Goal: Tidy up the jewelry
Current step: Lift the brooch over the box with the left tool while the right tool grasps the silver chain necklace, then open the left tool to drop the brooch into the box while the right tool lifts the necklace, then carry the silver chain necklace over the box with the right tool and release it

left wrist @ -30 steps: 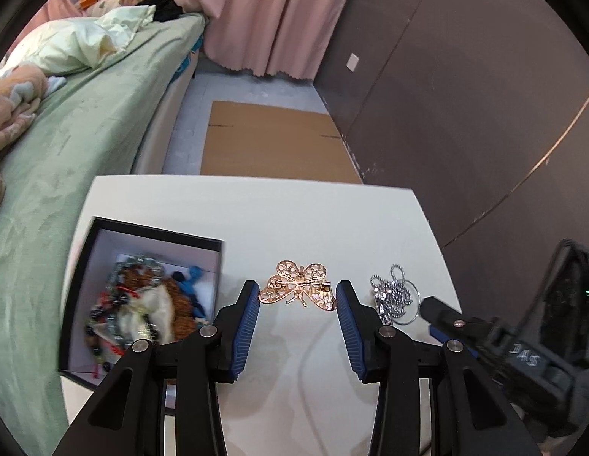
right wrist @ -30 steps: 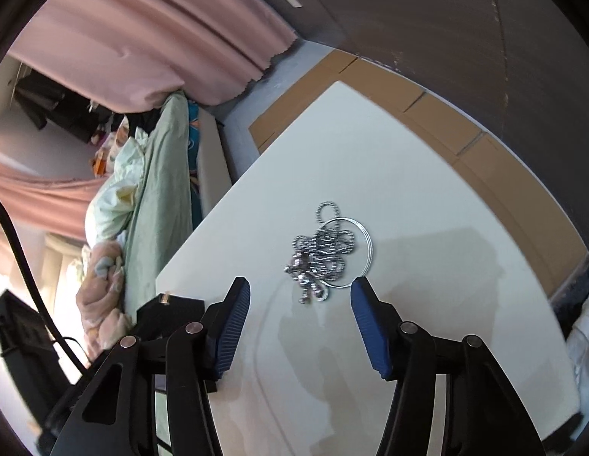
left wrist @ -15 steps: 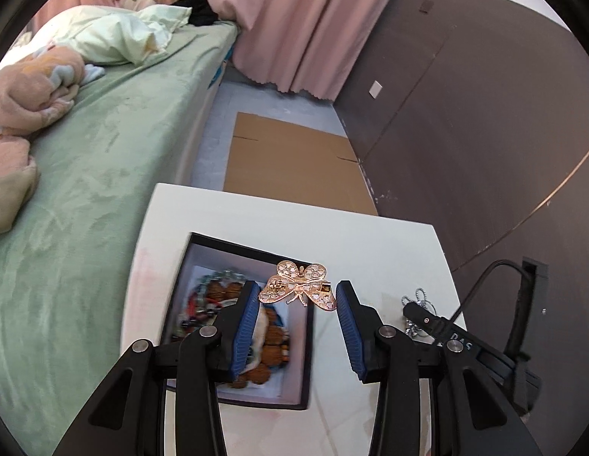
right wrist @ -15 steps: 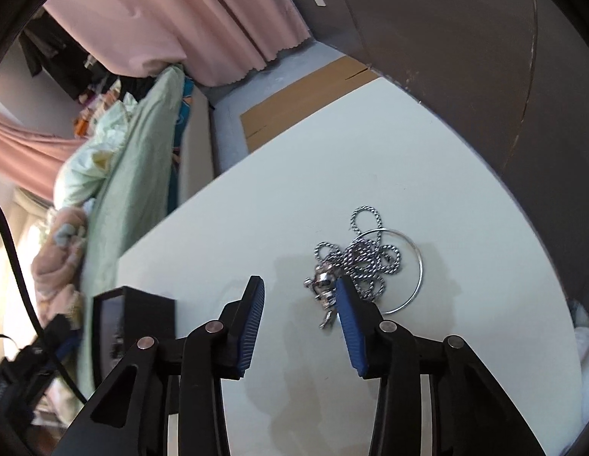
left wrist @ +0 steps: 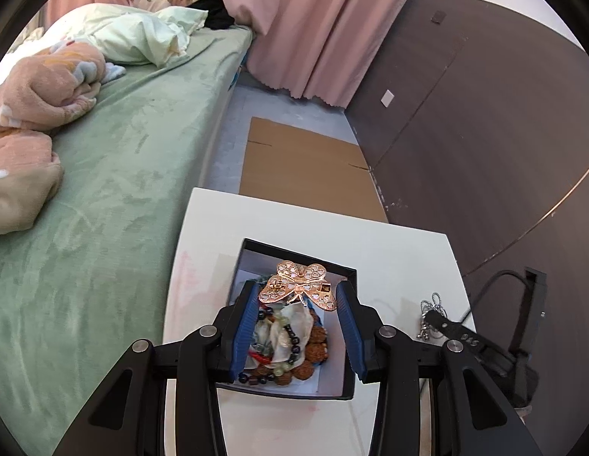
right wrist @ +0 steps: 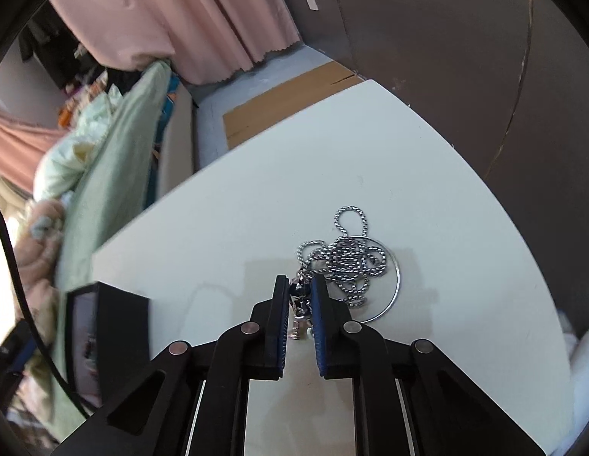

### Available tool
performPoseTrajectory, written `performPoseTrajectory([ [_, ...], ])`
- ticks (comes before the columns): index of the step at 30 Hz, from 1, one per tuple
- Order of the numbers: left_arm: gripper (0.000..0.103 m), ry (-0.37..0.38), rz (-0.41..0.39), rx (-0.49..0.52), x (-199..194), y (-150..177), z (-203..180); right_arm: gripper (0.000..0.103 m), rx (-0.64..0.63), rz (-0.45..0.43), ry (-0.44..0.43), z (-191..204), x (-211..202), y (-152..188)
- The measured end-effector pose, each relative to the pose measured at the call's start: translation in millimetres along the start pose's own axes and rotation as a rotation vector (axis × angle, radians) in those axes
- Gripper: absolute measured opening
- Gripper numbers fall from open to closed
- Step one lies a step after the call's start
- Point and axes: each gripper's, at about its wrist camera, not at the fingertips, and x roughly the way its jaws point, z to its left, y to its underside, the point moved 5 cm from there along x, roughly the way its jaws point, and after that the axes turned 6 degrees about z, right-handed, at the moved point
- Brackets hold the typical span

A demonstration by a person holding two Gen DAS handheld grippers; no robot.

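White and low, the surface [left wrist: 389, 250] stands beside a bed [left wrist: 104, 190] under a green sheet, with pink curtains [left wrist: 317, 26] at twelve o'clock and flat cardboard [left wrist: 302, 171] on the floor beyond the far edge. On the surface sits a black jewelry box [left wrist: 349, 277] with a pale lining, filled with beaded bracelets [left wrist: 290, 345] in brown, dark and green.

From the left wrist view, the left tongs [left wrist: 299, 296] hang over the box and grip a rose-gold butterfly brooch [left wrist: 299, 285] between the blue pads [left wrist: 244, 326], its pin side facing the camera, the wings spanning the gap.

At three o'clock from the box lies a tangled silver chain [right wrist: 347, 262] with a thin ring [right wrist: 396, 288] around part of it. The right tongs [right wrist: 299, 292] are drawn narrow, their pads [right wrist: 319, 326] pinching the dark pendant end of that chain, which rests on the surface.
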Motion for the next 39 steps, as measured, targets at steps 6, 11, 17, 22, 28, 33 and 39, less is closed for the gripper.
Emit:
performPoseTrajectory([
  [6,0.043,0.022,-0.005,-0.021,-5.3,-4.1,8.9,0.013,0.023,-0.056,-0.107,5.6,-24.7,2.8],
  [11,0.043,0.061,-0.007,-0.014,-5.5,-4.8,6.2,0.013,0.034,-0.111,-0.173,12.1,-45.9,1.7],
  [17,0.044,0.116,0.008,0.002,-2.9,-4.5,-2.3,0.013,0.033,-0.179,-0.271,25.5,-76.4,-2.0],
  [22,0.072,0.126,0.036,-0.012,0.1,-5.6,-0.6,0.013,0.001,-0.255,-0.323,42.3,-107.5,-4.2],
  [28,0.077,0.138,0.013,-0.025,-9.5,-8.8,6.4,0.013,-0.041,-0.307,-0.360,65.8,-139.2,-3.3],
  [33,0.077,0.149,0.001,-0.044,-15.1,-11.1,13.6,0.013,-0.084,-0.350,-0.385,88.0,-169.3,-5.2],
  [39,0.077,0.165,-0.021,-0.070,-23.4,-15.4,22.7,0.013,-0.135,-0.394,-0.403,118.0,-200.0,-11.5],
])
